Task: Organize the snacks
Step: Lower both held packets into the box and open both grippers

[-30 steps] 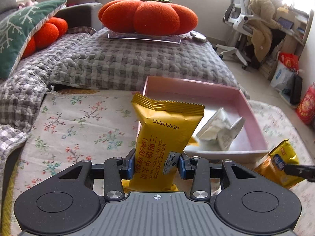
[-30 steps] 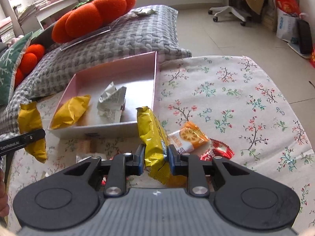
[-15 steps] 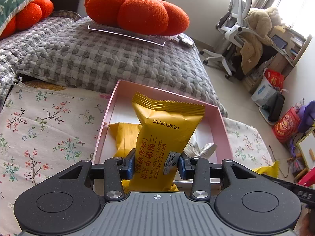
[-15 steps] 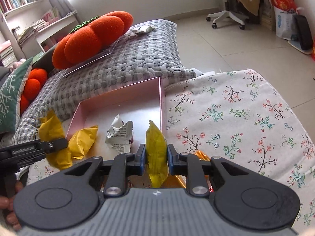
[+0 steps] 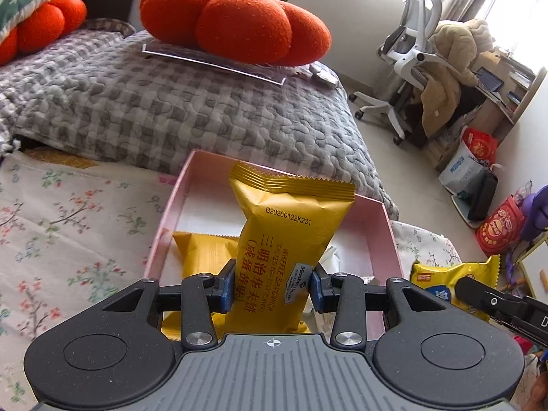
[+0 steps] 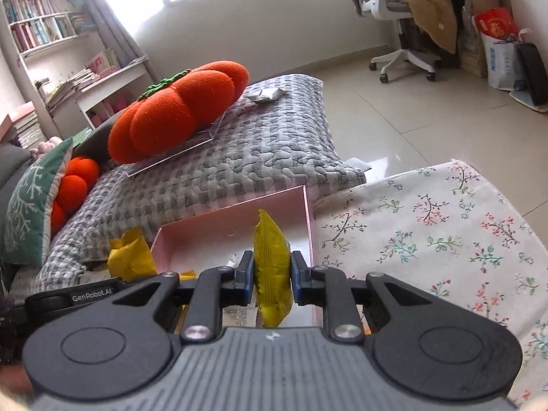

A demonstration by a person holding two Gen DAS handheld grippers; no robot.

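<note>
My left gripper (image 5: 273,287) is shut on an upright yellow waffle sandwich packet (image 5: 287,239), held over the near end of the pink tray (image 5: 387,226). Another yellow packet (image 5: 202,253) lies inside the tray, with a white wrapper (image 5: 330,257) beside it. My right gripper (image 6: 272,275) is shut on a yellow snack bag (image 6: 272,263), edge-on, above the pink tray (image 6: 306,212). In the left wrist view that snack bag (image 5: 441,284) shows at the right in the other gripper's finger. In the right wrist view the waffle packet (image 6: 132,257) hangs at the left.
A floral cloth (image 6: 428,226) covers the table. Behind the tray lies a grey checked quilt (image 5: 171,109) with an orange pumpkin cushion (image 5: 236,24) on a clear sheet. An office chair (image 5: 414,54) and bags (image 5: 479,144) stand on the floor to the right.
Both grippers have carried their yellow packets from beside the tray to over it. The right gripper has lifted away from the snacks on the cloth, which are now out of view.
</note>
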